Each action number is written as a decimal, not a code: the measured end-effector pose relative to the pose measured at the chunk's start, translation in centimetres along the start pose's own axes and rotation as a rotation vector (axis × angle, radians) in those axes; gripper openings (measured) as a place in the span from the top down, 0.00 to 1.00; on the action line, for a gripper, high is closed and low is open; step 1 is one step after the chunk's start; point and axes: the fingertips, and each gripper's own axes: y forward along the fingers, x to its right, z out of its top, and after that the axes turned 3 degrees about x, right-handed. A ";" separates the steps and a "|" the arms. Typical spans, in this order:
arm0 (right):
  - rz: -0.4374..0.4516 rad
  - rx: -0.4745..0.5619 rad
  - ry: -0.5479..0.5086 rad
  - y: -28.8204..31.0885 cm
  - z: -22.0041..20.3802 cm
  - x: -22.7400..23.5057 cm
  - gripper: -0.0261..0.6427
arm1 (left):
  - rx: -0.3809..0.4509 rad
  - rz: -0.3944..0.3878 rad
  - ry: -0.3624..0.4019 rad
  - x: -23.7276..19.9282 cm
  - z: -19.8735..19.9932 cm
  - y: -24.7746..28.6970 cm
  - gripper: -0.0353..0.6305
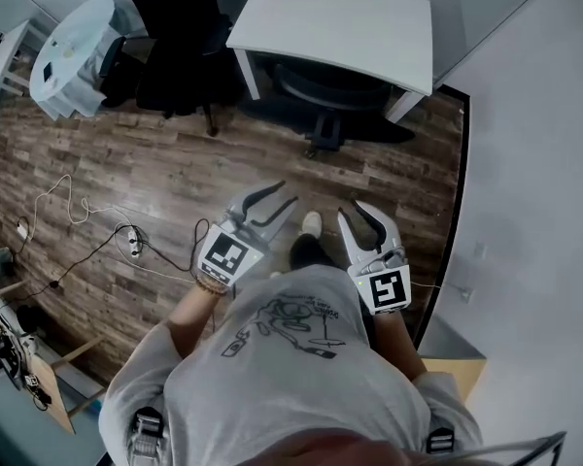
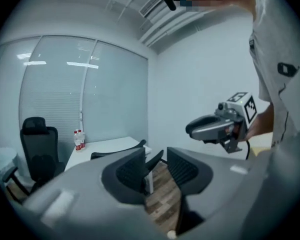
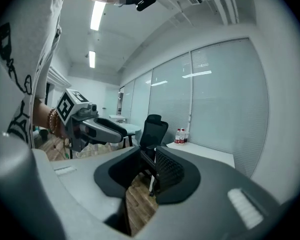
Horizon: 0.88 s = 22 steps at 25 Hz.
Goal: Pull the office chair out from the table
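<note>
The black office chair (image 1: 330, 93) is tucked under the white table (image 1: 369, 22) at the top of the head view, with its base showing on the wood floor. In the left gripper view its back (image 2: 117, 154) shows at the table's (image 2: 102, 146) edge. My left gripper (image 1: 283, 196) and right gripper (image 1: 353, 210) hang side by side near my body, well short of the chair. Both stand open with nothing between the jaws, as the left gripper view (image 2: 156, 167) and right gripper view (image 3: 147, 167) show.
A second black chair (image 1: 175, 37) stands left of the table, beside a round white table (image 1: 73, 56). Red-capped bottles (image 2: 78, 140) sit on the white table. Cables (image 1: 97, 231) lie on the floor at left. A white wall (image 1: 534, 163) runs along the right.
</note>
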 end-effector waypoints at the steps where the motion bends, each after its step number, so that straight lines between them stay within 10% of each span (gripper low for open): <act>1: 0.011 -0.024 -0.023 0.9 -0.7 1.3 0.80 | -0.027 0.002 0.032 -1.0 -0.5 1.4 0.74; 10: 0.085 -0.196 -0.206 7.5 -6.4 11.0 0.72 | -0.321 -0.038 0.403 -7.3 -7.5 11.2 0.69; 22: 0.263 -0.475 -0.484 13.6 -16.2 16.5 0.59 | -0.660 -0.160 0.630 -14.0 -16.3 17.9 0.58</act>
